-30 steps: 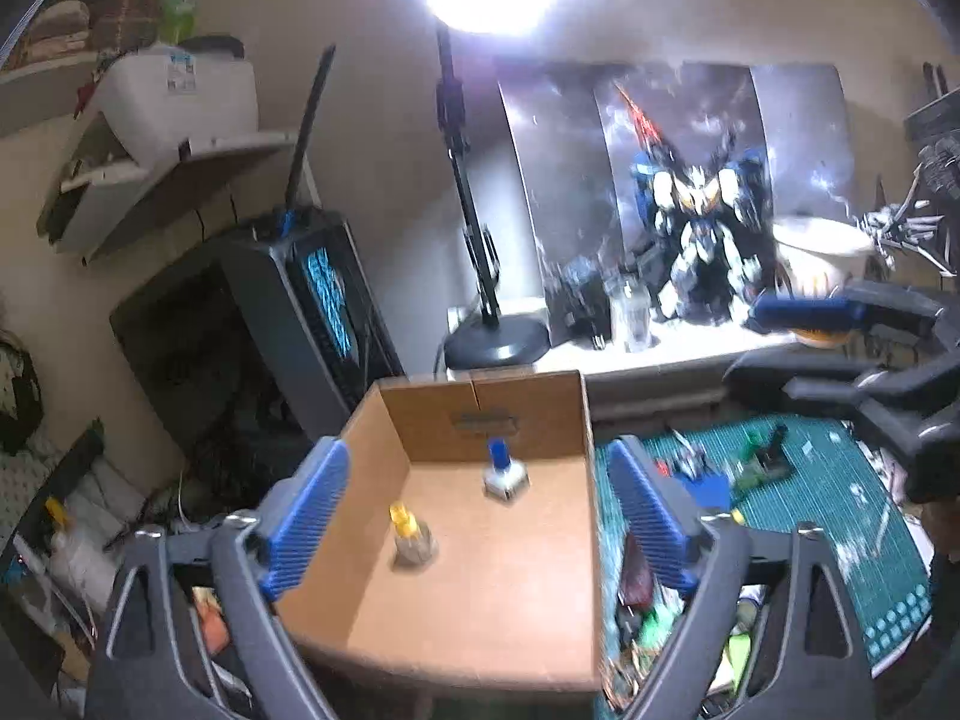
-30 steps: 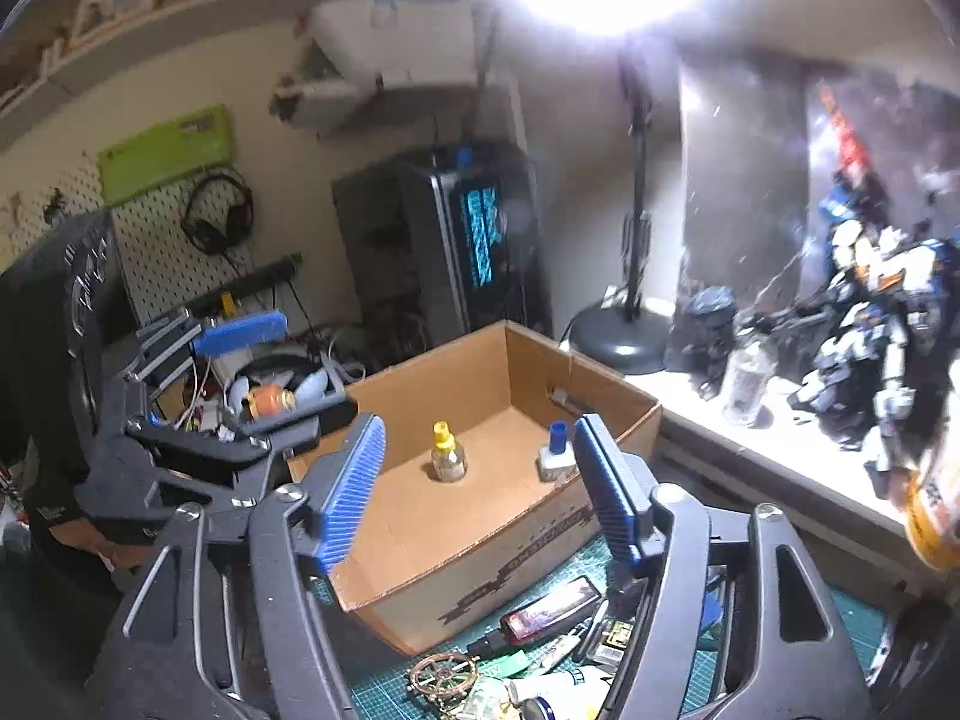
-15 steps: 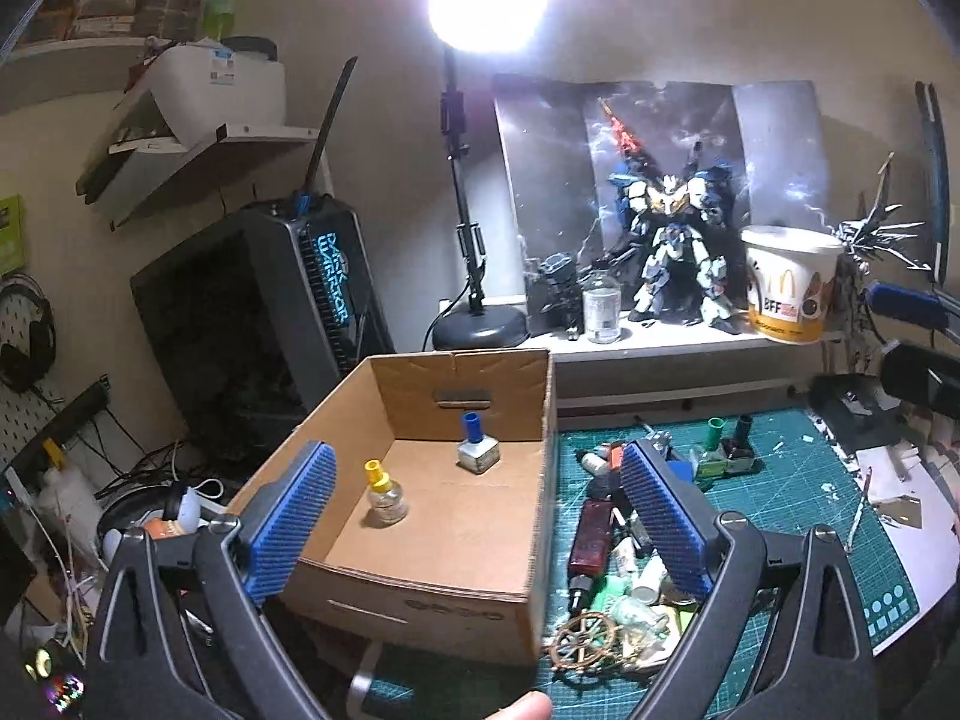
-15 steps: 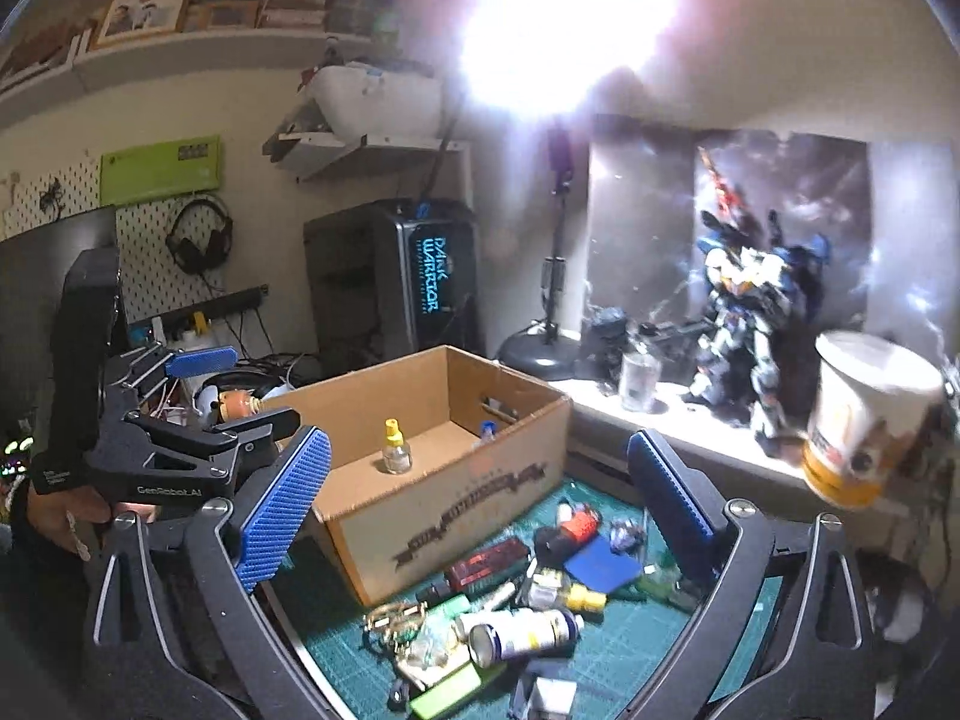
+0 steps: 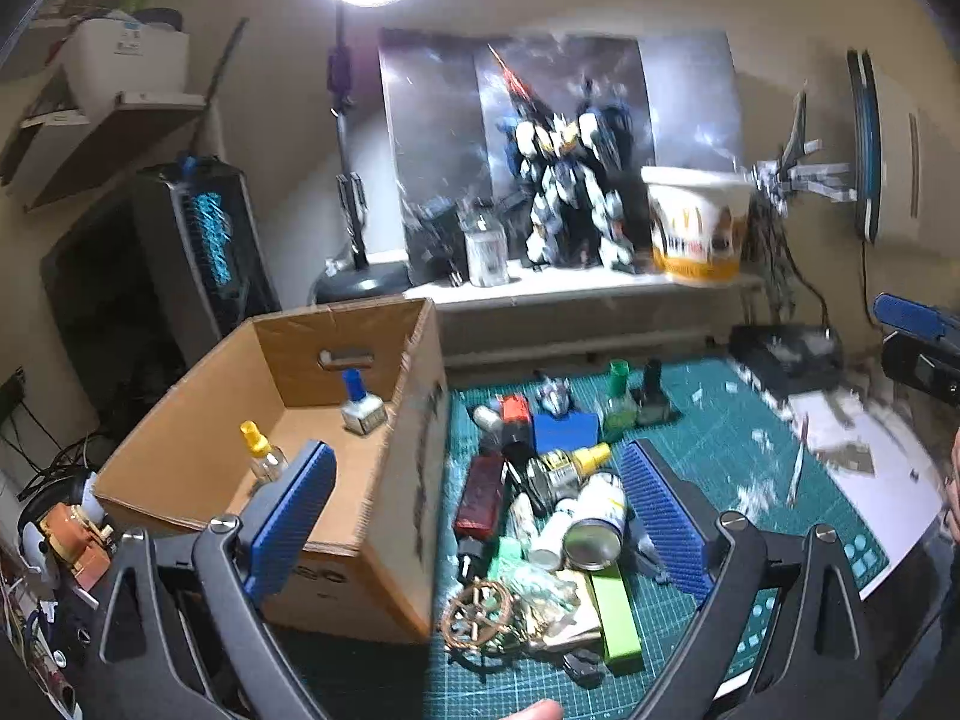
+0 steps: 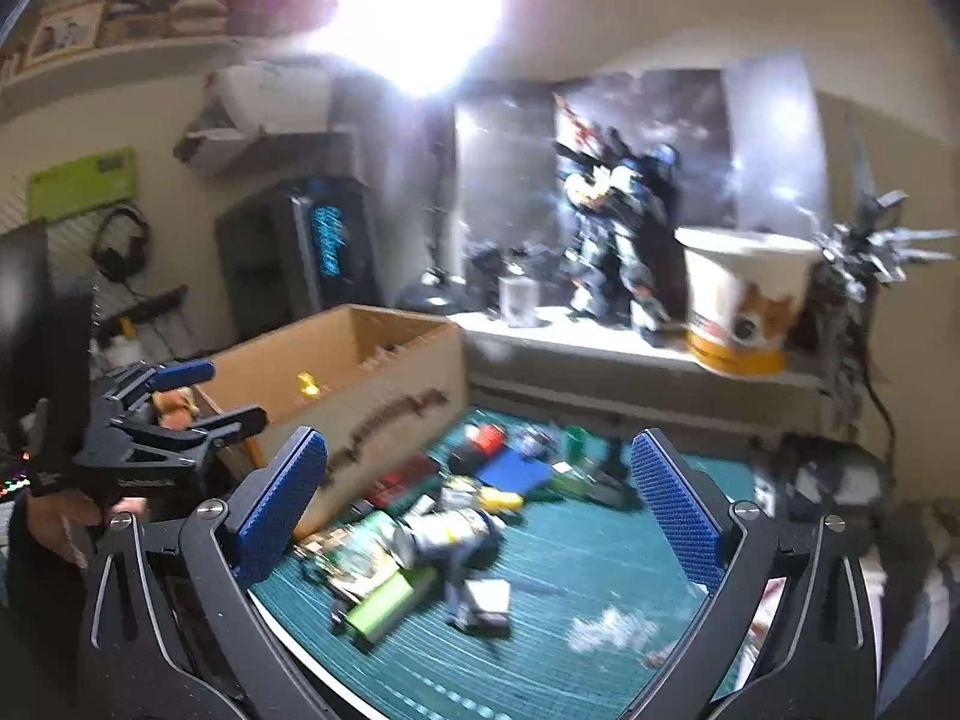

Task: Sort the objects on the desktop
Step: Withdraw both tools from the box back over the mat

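Cardboard forms the open box (image 5: 414, 420) seen at nine o'clock of the green cutting mat (image 5: 750, 450), with a yellow-capped bottle (image 5: 262, 456) and a blue-capped bottle (image 5: 360, 405) standing apart inside it. A heap of small items, among them a spray can (image 5: 594, 525) and a green block (image 5: 618, 615), is spread over the mat just beside the box. Both the left gripper (image 5: 474, 516) and the right gripper (image 6: 477, 507) are held with jaws spread wide, nothing gripped, above the heap.
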Action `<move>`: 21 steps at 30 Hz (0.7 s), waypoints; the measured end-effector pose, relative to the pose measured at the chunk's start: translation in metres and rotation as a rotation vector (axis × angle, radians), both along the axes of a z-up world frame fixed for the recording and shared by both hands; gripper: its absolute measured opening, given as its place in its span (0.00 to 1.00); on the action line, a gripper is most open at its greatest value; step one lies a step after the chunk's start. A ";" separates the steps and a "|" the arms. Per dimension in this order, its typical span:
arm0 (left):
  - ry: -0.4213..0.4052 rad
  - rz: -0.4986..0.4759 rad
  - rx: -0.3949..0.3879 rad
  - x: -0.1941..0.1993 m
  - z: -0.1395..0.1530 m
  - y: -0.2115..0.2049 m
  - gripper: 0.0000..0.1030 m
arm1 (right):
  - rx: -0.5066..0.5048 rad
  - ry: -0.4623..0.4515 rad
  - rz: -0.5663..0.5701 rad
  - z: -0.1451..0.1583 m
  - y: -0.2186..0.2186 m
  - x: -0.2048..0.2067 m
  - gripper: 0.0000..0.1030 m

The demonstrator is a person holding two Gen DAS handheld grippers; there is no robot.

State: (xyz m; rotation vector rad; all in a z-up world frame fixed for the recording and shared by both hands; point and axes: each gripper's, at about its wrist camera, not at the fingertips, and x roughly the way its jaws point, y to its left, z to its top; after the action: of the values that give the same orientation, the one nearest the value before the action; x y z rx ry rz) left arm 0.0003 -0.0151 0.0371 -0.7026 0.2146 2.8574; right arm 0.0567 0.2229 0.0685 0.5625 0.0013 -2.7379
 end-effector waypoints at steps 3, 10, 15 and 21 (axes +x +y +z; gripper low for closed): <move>-0.028 -0.004 0.015 -0.008 -0.011 0.005 0.94 | -0.012 -0.062 -0.058 -0.015 0.016 -0.005 0.99; -0.080 -0.043 0.026 -0.018 -0.034 0.023 0.94 | -0.069 -0.130 -0.174 -0.043 0.059 -0.007 0.99; -0.139 -0.062 0.060 -0.029 -0.055 0.034 0.94 | -0.081 -0.157 -0.222 -0.055 0.078 -0.008 0.99; -0.172 -0.068 0.058 -0.038 -0.072 0.045 0.94 | -0.051 -0.172 -0.276 -0.069 0.093 -0.012 0.99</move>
State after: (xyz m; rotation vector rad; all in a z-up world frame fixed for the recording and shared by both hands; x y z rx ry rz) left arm -0.0374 0.0295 -0.0346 -0.9048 0.1274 2.7094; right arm 0.0448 0.3159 -0.0009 0.8383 -0.2016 -2.9322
